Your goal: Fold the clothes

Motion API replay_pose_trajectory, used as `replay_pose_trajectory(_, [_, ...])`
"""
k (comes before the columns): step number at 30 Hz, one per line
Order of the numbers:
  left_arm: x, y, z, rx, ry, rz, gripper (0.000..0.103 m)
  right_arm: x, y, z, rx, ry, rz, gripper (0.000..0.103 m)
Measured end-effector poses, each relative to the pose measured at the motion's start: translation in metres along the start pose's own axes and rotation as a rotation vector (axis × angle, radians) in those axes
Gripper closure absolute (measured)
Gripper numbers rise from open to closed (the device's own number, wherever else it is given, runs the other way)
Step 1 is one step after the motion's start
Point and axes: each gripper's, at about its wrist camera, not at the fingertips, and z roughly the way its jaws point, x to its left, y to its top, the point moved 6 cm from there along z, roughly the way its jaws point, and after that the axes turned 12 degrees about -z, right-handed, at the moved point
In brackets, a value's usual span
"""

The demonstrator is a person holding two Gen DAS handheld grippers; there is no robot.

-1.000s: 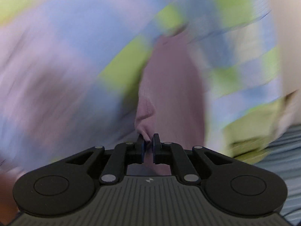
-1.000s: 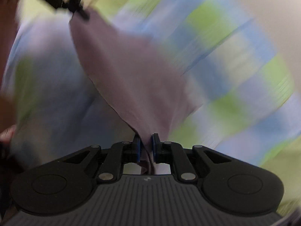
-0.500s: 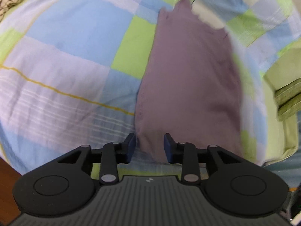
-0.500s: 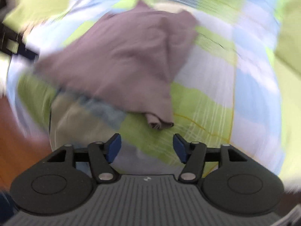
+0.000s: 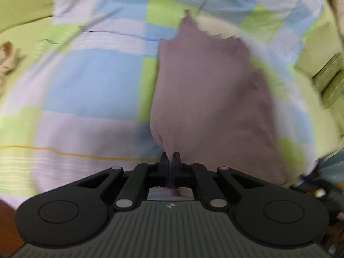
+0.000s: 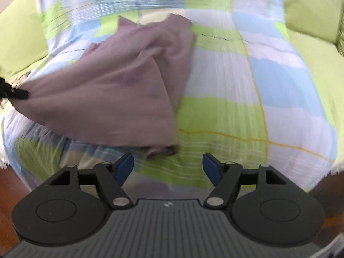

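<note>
left tongs (image 5: 171,159) pinching mauve shirt (image 5: 206,99) near bed (image 6: 225,116) edge | right tongs (image 6: 168,165) spread, loose shirt corner just ahead-left | shirt runs away from left tongs

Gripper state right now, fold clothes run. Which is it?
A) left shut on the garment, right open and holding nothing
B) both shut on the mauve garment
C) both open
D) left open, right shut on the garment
A: in the left wrist view the left gripper has its jaws pinched on an edge of the mauve garment, while the right gripper has its blue pads spread wide with only the checked bedsheet between them.
</note>
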Motion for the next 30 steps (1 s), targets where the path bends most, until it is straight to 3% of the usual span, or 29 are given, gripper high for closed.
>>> replay_pose_trajectory(1, [0.007, -0.001, 0.005, 0.028, 0.005, -0.014, 0.098, 0.009, 0.001, 0.004, 0.002, 0.007, -0.035, 0.035])
replay_pose_trajectory(3, [0.019, -0.007, 0.021, 0.068, 0.065, 0.009, 0.095, 0.019, 0.001, 0.008, 0.008, 0.026, -0.042, 0.035])
replay_pose_trajectory(4, [0.020, -0.009, 0.023, 0.071, 0.085, 0.037, 0.087, 0.024, 0.001, 0.010, 0.009, 0.048, -0.025, 0.035])
replay_pose_trajectory(5, [0.021, -0.011, 0.026, 0.075, 0.106, 0.066, 0.085, 0.025, 0.002, 0.008, 0.007, 0.057, -0.011, 0.035])
replay_pose_trajectory(8, [0.022, -0.014, 0.025, 0.079, 0.132, 0.099, 0.085, 0.008, 0.002, 0.001, -0.042, 0.133, 0.226, 0.036])
replay_pose_trajectory(11, [0.024, -0.015, 0.012, 0.068, 0.111, 0.068, 0.084, -0.029, -0.011, 0.001, -0.075, 0.157, 0.510, 0.046])
replay_pose_trajectory(13, [0.031, -0.018, 0.003, 0.058, 0.072, 0.004, 0.073, -0.052, -0.024, 0.013, -0.051, 0.162, 0.649, 0.066])
replay_pose_trajectory(18, [0.051, -0.022, 0.016, 0.083, -0.047, -0.192, 0.068, -0.068, -0.036, 0.043, -0.042, 0.255, 0.845, 0.069])
replay_pose_trajectory(19, [0.050, -0.021, 0.023, 0.096, -0.060, -0.216, 0.068, -0.069, -0.038, 0.049, -0.052, 0.275, 0.887, 0.073])
replay_pose_trajectory(20, [0.049, -0.021, 0.027, 0.100, -0.066, -0.227, 0.069, -0.068, -0.040, 0.052, -0.057, 0.285, 0.906, 0.083])
replay_pose_trajectory(21, [0.049, -0.022, 0.027, 0.098, -0.077, -0.237, 0.072, -0.067, -0.041, 0.055, -0.065, 0.309, 0.924, 0.100])
replay_pose_trajectory(22, [0.049, -0.021, 0.027, 0.097, -0.085, -0.242, 0.094, -0.064, -0.039, 0.056, -0.067, 0.322, 0.911, 0.100])
replay_pose_trajectory(23, [0.049, -0.020, 0.024, 0.097, -0.105, -0.249, 0.103, -0.061, -0.033, 0.053, -0.066, 0.310, 0.853, 0.100])
replay_pose_trajectory(27, [0.036, -0.013, 0.005, 0.097, -0.196, -0.219, 0.103, -0.067, -0.014, 0.018, -0.115, 0.239, 0.733, 0.101])
replay_pose_trajectory(30, [0.025, -0.017, -0.003, 0.114, -0.209, -0.173, 0.103, -0.077, -0.001, -0.007, -0.156, 0.201, 0.688, 0.101])
